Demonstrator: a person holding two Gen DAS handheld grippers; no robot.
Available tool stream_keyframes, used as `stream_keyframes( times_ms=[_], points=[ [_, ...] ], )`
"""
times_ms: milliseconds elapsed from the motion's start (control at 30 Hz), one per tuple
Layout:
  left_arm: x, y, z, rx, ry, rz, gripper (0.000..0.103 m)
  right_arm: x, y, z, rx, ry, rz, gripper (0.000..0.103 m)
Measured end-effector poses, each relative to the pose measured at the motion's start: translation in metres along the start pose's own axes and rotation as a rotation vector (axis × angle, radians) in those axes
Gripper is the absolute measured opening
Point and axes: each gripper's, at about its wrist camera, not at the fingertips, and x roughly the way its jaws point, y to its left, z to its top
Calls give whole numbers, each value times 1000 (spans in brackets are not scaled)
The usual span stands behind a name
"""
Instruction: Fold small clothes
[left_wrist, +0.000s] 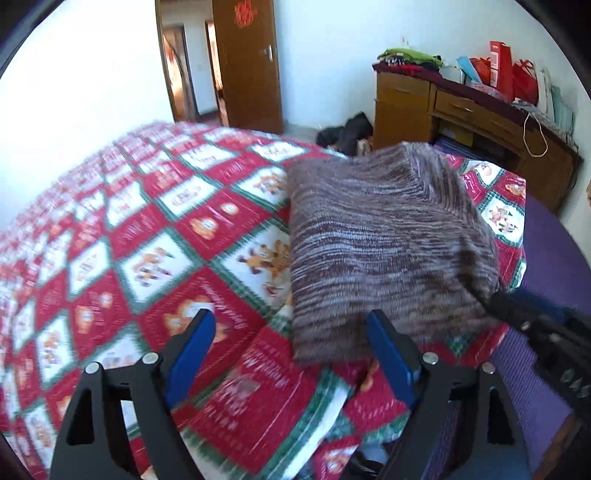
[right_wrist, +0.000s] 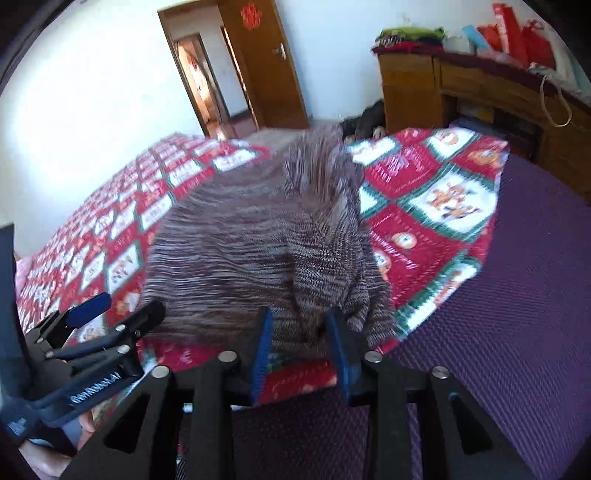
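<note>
A brown-and-white mottled knit sweater (left_wrist: 384, 240) lies in a folded block on the red, green and white checked quilt (left_wrist: 155, 236). My left gripper (left_wrist: 291, 321) stands wide open at the sweater's near left corner, with no pad on the cloth. In the right wrist view the sweater (right_wrist: 251, 251) bunches up at its near right edge. That edge sits between the blue pads of my right gripper (right_wrist: 299, 332), whose jaws stand apart and do not visibly pinch it. Each gripper shows in the other's view: the right gripper (left_wrist: 524, 317) and the left gripper (right_wrist: 92, 314).
The quilt covers a bed over a purple mat (right_wrist: 517, 295). A wooden desk (left_wrist: 480, 122) with red bags and a stack of folded clothes (left_wrist: 410, 59) stands at the back right. A wooden door (left_wrist: 247, 62) is open behind, with dark items (left_wrist: 347, 133) on the floor.
</note>
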Motion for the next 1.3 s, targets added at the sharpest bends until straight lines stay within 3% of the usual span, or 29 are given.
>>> stream_keyframes(
  times_ms=[33, 100, 300, 633, 833, 1300],
  points=[
    [-7, 0, -3, 4, -16, 6, 90, -10, 1, -2, 0, -30, -11, 66],
    [-22, 2, -9, -8, -53, 8, 98, -32, 2, -11, -1, -96, -29, 72],
    [-64, 14, -21, -51, -163, 20, 103, -80, 14, -32, -13, -253, -84, 77],
    [-152, 25, -23, -87, -394, 64, 103, -170, 27, -27, -32, -540, -79, 89],
    [-176, 16, -27, -146, -448, 50, 103, -220, 26, -33, -44, -708, -125, 97],
    [-211, -16, -30, -69, -530, 80, 103, -269, 14, -34, 13, -843, -141, 99]
  ],
)
